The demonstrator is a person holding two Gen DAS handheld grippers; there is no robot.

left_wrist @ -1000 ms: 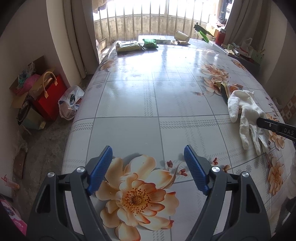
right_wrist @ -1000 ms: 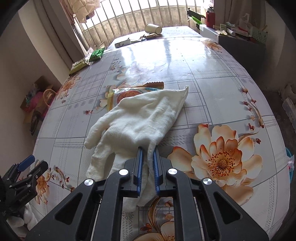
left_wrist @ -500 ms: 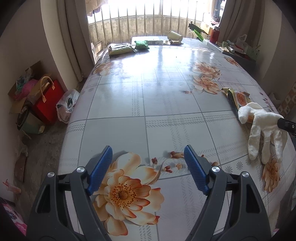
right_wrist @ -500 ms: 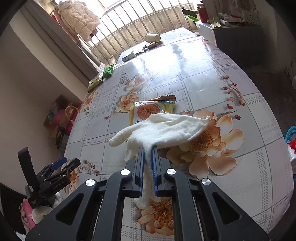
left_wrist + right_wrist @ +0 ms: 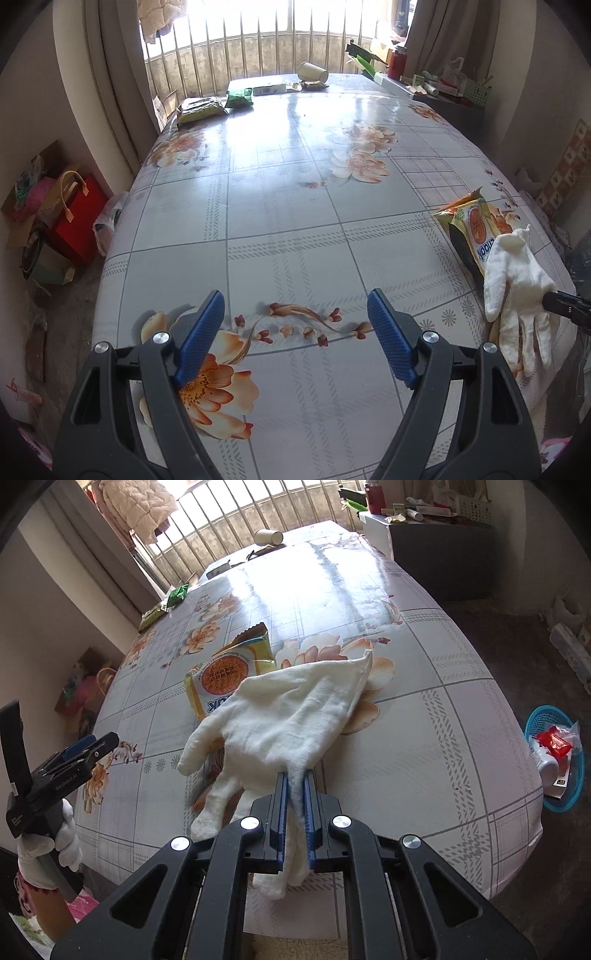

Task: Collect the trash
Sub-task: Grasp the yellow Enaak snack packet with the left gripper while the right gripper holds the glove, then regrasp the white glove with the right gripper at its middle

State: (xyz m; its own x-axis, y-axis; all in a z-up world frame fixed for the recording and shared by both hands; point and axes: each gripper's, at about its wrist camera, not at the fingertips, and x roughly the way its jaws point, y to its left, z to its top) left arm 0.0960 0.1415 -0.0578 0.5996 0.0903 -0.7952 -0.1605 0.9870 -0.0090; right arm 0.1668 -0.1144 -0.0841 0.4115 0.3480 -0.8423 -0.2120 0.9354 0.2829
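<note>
My right gripper is shut on a white cloth glove, pinching its fingers while the cuff end trails over the table's near right corner. In the left wrist view the glove hangs at the table's right edge from the right gripper's tip. A yellow biscuit wrapper lies flat just behind the glove, partly covered by it; the left wrist view shows this wrapper too. My left gripper is open over the flowered tablecloth, nothing between its blue pads. A gloved hand holds the left gripper.
A blue basket with red and white trash stands on the floor right of the table. Green packets, a yellowish packet and a tipped paper cup lie at the far end. Bags, including a red one, crowd the floor left.
The right gripper has dragged the glove toward the table's near right edge, uncovering more of the biscuit wrapper. The left gripper has drawn back slightly, still open.
</note>
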